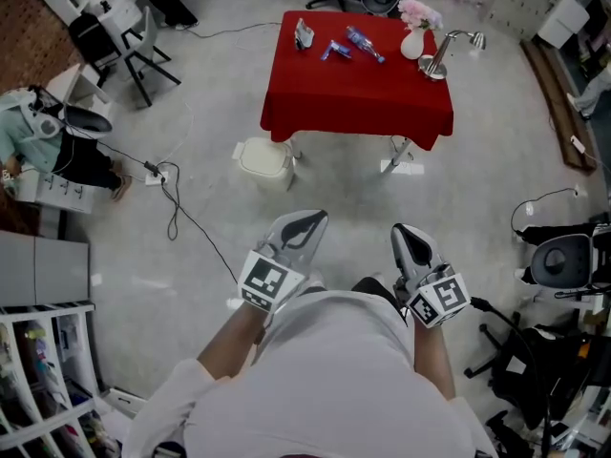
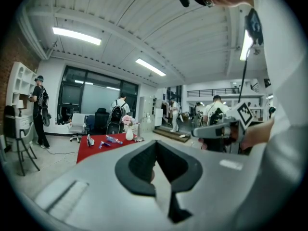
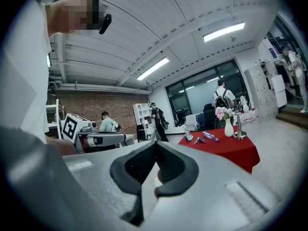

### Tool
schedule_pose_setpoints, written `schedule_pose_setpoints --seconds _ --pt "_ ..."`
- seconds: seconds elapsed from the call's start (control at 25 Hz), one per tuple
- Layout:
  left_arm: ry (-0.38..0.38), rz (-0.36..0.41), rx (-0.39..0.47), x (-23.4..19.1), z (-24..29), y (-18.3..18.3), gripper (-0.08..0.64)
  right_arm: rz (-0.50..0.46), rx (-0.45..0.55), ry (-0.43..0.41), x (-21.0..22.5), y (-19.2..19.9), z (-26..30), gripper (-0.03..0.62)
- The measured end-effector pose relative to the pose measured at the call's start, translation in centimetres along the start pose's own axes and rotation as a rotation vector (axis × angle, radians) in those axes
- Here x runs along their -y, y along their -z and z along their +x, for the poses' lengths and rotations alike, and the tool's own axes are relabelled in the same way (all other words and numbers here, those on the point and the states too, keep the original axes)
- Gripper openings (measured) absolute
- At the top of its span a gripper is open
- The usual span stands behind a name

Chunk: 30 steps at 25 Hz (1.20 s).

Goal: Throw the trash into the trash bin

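While beside table, trash bin

The red cloth is matt and hangs in soft folds. The floor looks like smooth grey concrete with a faint sheen. The trash bin is pale, smooth plastic. The lamp is shiny metal, the vase glossy white, and the bottle clear plastic.

- Pale grey floor; a black cable trails at 9 o'clock.
- Red-clothed bench at 12 o'clock.
- White shelving at 8 o'clock, black chair at 3.
- Brick wall, ceiling strip lights, dark windows.
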<state>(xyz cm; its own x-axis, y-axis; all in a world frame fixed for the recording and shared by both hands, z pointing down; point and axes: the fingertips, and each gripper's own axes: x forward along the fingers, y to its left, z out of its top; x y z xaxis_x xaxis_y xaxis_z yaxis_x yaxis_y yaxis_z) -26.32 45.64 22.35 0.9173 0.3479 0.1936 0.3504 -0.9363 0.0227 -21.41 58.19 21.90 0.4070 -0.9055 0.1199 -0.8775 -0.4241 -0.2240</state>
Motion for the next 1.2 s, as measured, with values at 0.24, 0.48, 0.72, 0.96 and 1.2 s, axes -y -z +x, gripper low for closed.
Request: schedule_pose_setpoints --seconds 0.24,0.48,0.72,0.96,1.2 --pt "-0.028 -0.004 0.003 -2.1 0.4 0.1 0.005 0.004 -0.019 -0.02 0.4 0.0 2.1 0.002" --pt "-0.085 -0.008 -0.011 -5.0 2.4 0.1 0.005 0.007 -0.031 -0.085 2.8 -0.7 6.3 0.002" --pt "-0.167 -0.035 0.004 -9.1 5.1 -0.2 0.005 0.006 -0.048 -0.179 5.9 -1.9 12.3 0.002" --pt "-0.271 -0.058 0.001 -13.1 9.5 -0.5 0.005 -0.01 -0.091 -0.287 10.6 -3.1 18.0 0.002" --pt "-0.382 -0.08 -0.028 -18.5 13.7 0.0 0.005 -0.036 -0.149 -0.374 15.6 -3.1 24.3 0.002"
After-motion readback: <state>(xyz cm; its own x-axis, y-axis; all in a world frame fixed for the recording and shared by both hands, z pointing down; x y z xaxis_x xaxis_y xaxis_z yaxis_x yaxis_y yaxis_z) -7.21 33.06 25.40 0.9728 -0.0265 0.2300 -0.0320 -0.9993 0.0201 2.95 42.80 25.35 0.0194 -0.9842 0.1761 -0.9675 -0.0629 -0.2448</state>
